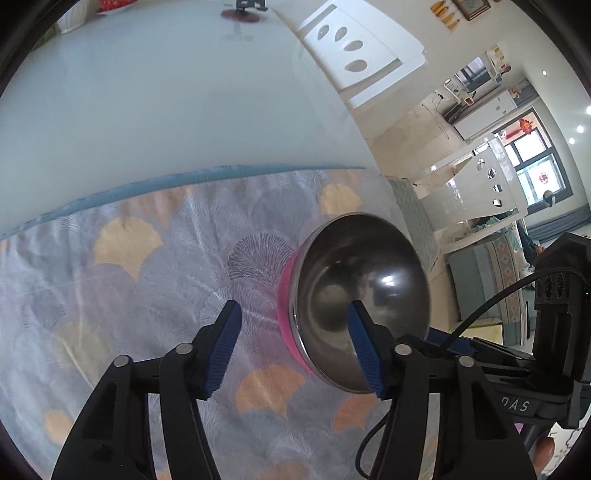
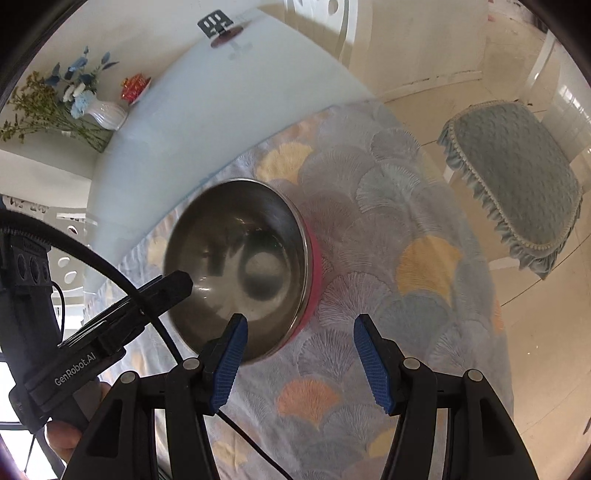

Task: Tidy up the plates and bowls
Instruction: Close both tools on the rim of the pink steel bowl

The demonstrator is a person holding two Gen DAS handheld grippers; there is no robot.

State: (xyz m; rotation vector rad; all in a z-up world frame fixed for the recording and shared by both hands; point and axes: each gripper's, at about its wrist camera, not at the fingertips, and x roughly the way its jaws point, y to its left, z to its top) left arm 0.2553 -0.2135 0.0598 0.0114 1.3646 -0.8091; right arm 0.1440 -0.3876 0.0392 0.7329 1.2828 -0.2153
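Note:
A steel bowl with a pink outer shell (image 1: 360, 299) sits on the patterned cloth (image 1: 147, 295); it also shows in the right wrist view (image 2: 240, 273). My left gripper (image 1: 291, 347) is open, its right finger over the bowl's inside and its left finger outside, so the jaws straddle the near rim. My right gripper (image 2: 299, 365) is open, its left finger at the bowl's near rim and its right finger over the cloth (image 2: 388, 221). The left gripper also shows in the right wrist view (image 2: 162, 291), reaching to the bowl's left rim. No plates are in view.
The cloth covers the near part of a pale glass table (image 1: 166, 103). A small stand (image 1: 243, 11) sits at the far end, with a white vase of flowers (image 2: 103, 114) and a red dish (image 2: 136, 86). White chairs (image 1: 354, 48) and a cushioned stool (image 2: 517, 177) stand beside the table.

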